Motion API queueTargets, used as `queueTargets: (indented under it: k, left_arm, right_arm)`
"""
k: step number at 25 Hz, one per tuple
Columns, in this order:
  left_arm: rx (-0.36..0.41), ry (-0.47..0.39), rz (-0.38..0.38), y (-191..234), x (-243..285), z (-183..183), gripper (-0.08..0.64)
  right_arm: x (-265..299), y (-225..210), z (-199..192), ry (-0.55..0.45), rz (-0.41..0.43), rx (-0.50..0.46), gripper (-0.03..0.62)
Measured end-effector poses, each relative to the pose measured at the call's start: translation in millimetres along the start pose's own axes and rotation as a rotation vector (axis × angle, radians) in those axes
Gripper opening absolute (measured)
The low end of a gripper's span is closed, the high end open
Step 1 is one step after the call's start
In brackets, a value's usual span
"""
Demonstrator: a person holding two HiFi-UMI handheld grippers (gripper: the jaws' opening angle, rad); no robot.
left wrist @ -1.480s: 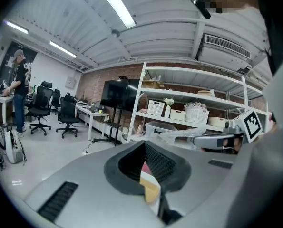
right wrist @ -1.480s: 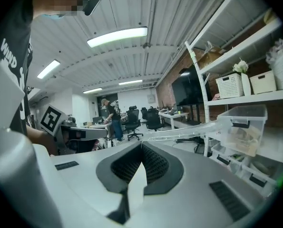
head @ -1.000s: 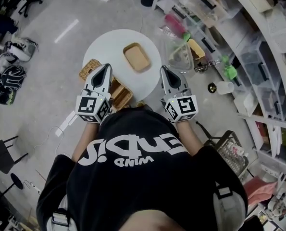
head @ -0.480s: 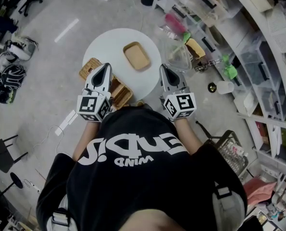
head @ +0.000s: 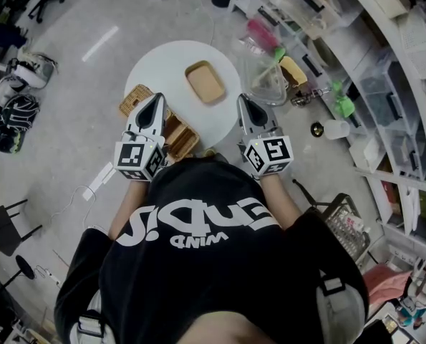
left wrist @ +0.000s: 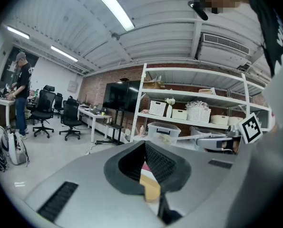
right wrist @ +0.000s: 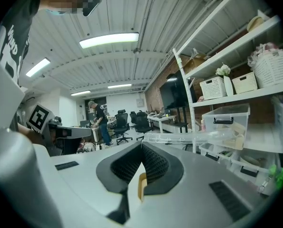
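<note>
I hold both grippers level in front of my chest, above the near edge of a round white table [head: 162, 59]. My left gripper [head: 155, 99] is shut with nothing in it, its tip over a wicker basket [head: 134, 100]. Also shut and empty, my right gripper [head: 242, 100] hangs over the table's right edge. A tan tray [head: 204, 82] lies on the table between and beyond the two tips. In the left gripper view the jaws [left wrist: 144, 142] meet at the tip; in the right gripper view [right wrist: 141, 145] they do too.
A clear plastic container [head: 264, 77] stands right of the table. White shelves [head: 384, 84] with bins run along the right. Backpacks [head: 8, 113] lie on the floor at left, a wire basket [head: 341, 224] at lower right. A person [left wrist: 22, 94] stands at a far desk.
Both grippers stay shut and almost in place. The right gripper view has swung slightly, so the shelf bins sit farther off; the left gripper view barely shifted.
</note>
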State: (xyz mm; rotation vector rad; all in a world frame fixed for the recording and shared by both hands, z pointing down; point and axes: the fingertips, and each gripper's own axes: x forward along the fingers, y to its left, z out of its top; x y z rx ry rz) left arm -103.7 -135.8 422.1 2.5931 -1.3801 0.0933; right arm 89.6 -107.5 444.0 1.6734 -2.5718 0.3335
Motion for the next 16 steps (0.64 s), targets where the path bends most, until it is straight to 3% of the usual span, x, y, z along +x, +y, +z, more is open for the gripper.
queueTargets:
  k: [16]
  left_arm:
    - [-0.019,0.016,0.003,1.8,-2.1,-0.8,-0.002]
  right_arm:
    - [1.4,6.9,-4.6,0.011,0.017,0.015,-0.003]
